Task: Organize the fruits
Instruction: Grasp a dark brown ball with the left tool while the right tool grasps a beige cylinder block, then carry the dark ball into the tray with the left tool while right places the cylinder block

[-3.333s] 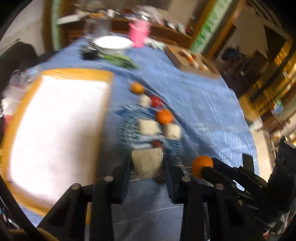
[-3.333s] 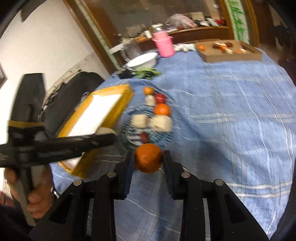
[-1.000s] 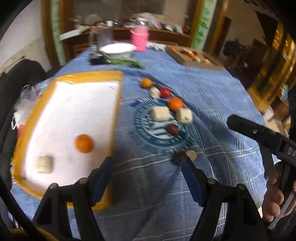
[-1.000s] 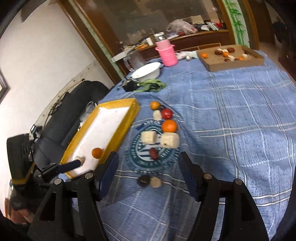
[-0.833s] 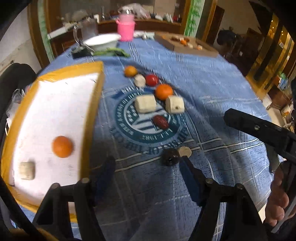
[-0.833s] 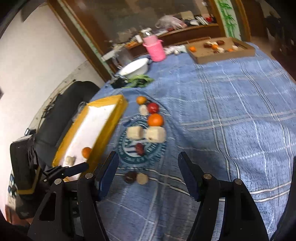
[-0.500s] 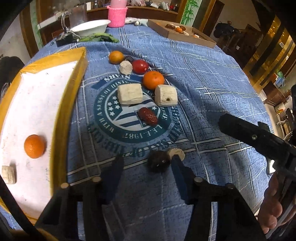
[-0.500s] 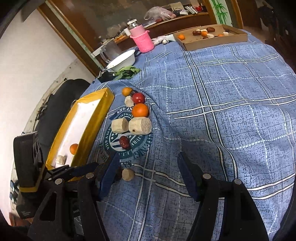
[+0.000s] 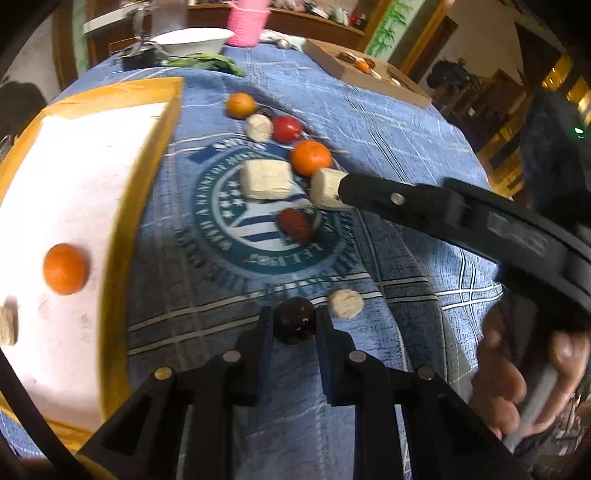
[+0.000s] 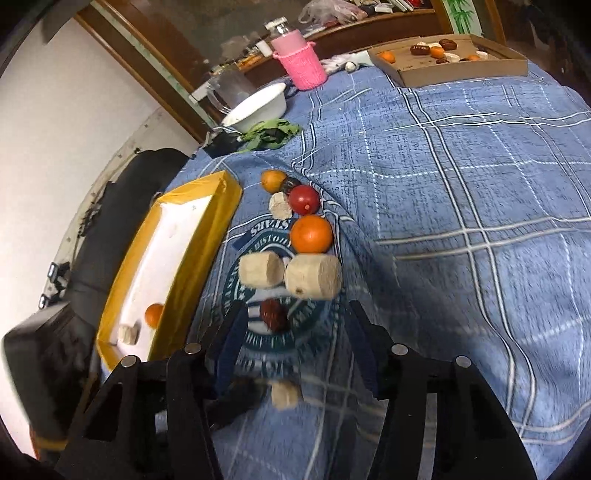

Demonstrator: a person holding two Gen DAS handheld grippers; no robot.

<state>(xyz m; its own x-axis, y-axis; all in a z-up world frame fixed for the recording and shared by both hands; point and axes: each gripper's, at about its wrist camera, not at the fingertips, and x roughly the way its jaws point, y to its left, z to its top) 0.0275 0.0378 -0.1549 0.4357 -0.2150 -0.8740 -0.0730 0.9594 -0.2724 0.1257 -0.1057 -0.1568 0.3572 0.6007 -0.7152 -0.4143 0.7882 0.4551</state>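
table: round-ish, under a blue plaid cloth (image 10: 461, 192)
wall: plain white (image 10: 55, 122) on the left
back: dark wooden sideboard (image 10: 373, 22), pretty cluttered

The tablecloth (image 10: 461, 192) was blue with a plaid of white and dark lines, and bore a round teal-and-white crest (image 9: 258, 218) with stars and stripes. On the crest lay a dark red date (image 9: 295, 226) and two pale beige blocks (image 10: 290, 274); just beyond it sat an orange tangerine (image 10: 311, 234) and a glossy red fruit (image 10: 303, 199). The tray (image 10: 199, 258) beside the crest was yellow-walled with a white floor, holding one orange fruit (image 9: 65, 268). The fingers (image 9: 325, 332) were black, around a dark brown, nearly black fruit (image 9: 295, 320). Farther off from the crest stood a pink knitted holder (image 10: 301, 64) and a white bowl (image 10: 258, 107), with green leaves (image 10: 269, 133) beside it.
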